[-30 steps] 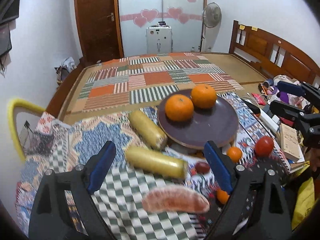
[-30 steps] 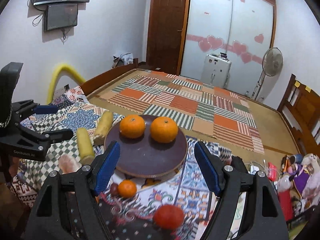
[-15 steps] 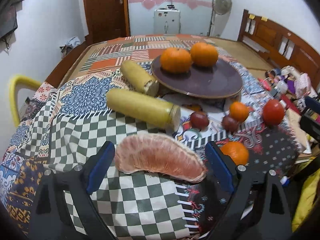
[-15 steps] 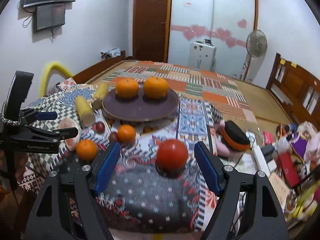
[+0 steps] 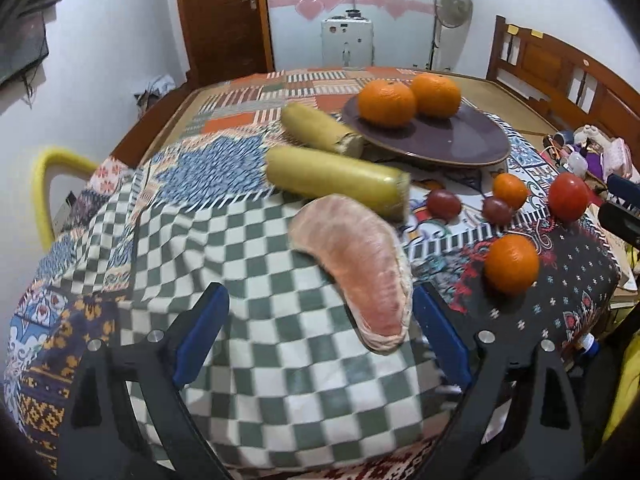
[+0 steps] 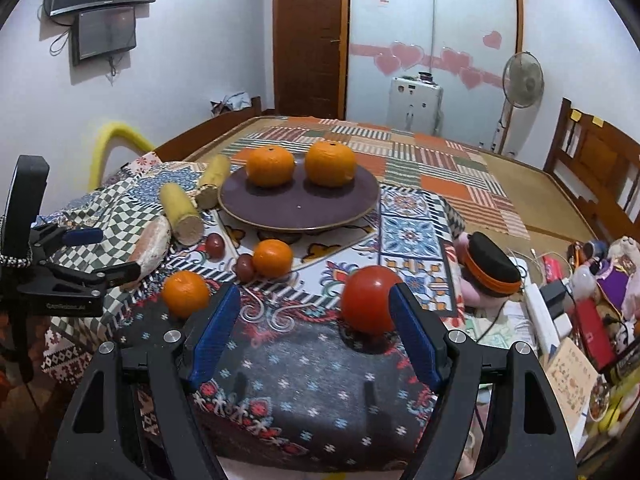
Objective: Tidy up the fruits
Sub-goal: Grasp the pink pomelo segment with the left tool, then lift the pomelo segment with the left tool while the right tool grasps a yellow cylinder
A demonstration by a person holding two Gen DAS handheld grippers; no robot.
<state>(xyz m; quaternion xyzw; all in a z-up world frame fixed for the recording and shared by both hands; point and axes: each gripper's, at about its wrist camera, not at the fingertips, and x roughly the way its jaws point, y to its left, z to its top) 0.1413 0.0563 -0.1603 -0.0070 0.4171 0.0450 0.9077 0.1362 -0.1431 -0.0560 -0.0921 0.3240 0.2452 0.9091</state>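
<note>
- Pomelo wedge (image 5: pixel 360 264): pink, crescent-shaped, lying on the checked cloth of the tabletop (image 5: pixel 260 380), near the front edge. Its long axis runs from far left to near right; the near tip sits just inside the right finger of the left gripper (image 5: pixel 320 336).
- Left gripper: fingers spread wide and opening; the wedge's near end lies between them, well off-centre to the right, with no pad pressing on it.
- Tomato (image 6: pixel 370 300): red, round, on the dark patterned cloth, just beside the right finger of the right gripper (image 6: pixel 314 336).
- Right gripper: fingers spread, nothing pinched; the tomato lies right of the gap's middle.
- Plate (image 6: pixel 280 212): purple, further back, carrying two oranges (image 6: pixel 270 166).
- Judgement: each hand is nearest its own fruit, and each needs a shift right to centre.
</note>
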